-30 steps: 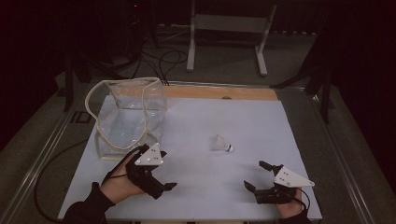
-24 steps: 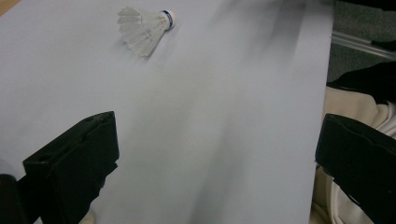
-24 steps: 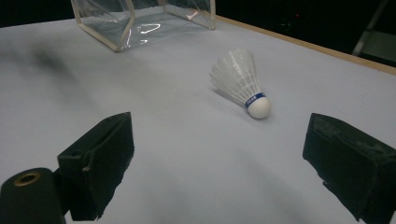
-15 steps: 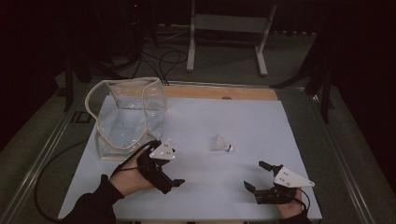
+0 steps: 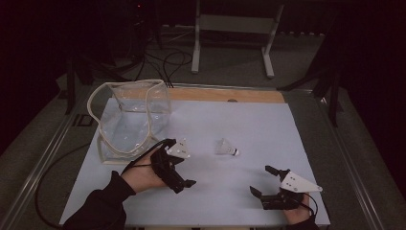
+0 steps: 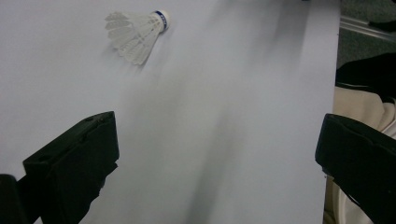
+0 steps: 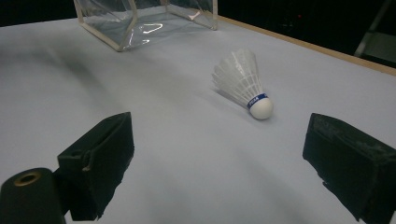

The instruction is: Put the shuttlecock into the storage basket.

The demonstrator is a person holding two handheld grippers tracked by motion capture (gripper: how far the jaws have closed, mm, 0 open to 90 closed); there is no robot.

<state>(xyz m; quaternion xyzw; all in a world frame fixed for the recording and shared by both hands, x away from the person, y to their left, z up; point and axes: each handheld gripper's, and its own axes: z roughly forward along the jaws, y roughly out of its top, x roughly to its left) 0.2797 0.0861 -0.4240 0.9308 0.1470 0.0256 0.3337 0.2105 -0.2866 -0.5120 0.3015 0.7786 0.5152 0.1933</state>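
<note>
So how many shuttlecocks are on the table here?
1. The shuttlecock lies on its side on the white table, between the two grippers and right of the clear bag. The bag looks empty.

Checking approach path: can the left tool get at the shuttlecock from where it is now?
Probably yes. The left tool is open and the shuttlecock lies on its side on bare table ahead of it, nothing between them. The clear bag sits off to the other side, out of the path.
</note>
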